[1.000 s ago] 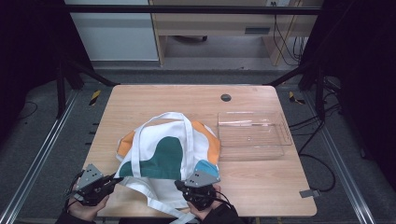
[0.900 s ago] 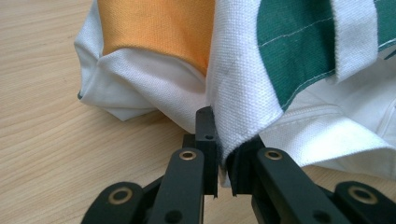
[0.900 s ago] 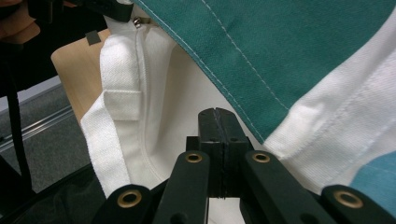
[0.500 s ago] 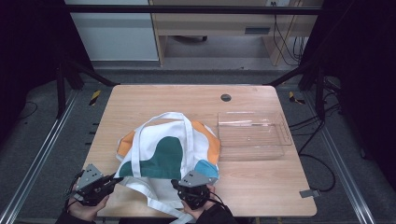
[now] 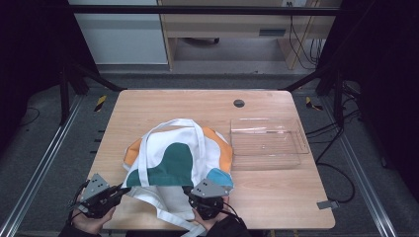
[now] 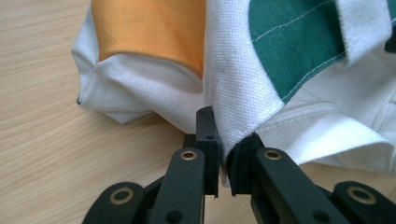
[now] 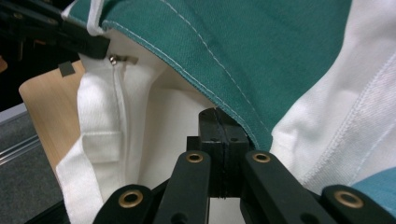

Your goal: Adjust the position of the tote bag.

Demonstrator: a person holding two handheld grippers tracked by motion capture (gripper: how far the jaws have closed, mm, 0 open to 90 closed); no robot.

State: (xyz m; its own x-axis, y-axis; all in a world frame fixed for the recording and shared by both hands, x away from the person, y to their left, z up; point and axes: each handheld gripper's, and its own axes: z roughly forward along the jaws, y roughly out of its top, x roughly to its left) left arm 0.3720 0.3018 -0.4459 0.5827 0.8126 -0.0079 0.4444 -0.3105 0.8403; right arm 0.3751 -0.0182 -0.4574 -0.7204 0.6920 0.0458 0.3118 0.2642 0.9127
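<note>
In the high view, a white tote bag with green, orange and blue patches lies on the near half of the wooden table, its straps looped across it; no writing or brand mark can be read on it. A clear plastic tray sits just beside the bag toward the table's right. The left gripper meets the bag's near left corner, and the right gripper meets its near edge by the blue patch. In the left gripper view, the jaws are nearly closed, pinching a fold of white canvas at the bag's hem. In the right gripper view, the jaws are pressed together at the green-edged rim, though whether they hold the fabric I cannot tell; a zipper pull shows inside.
</note>
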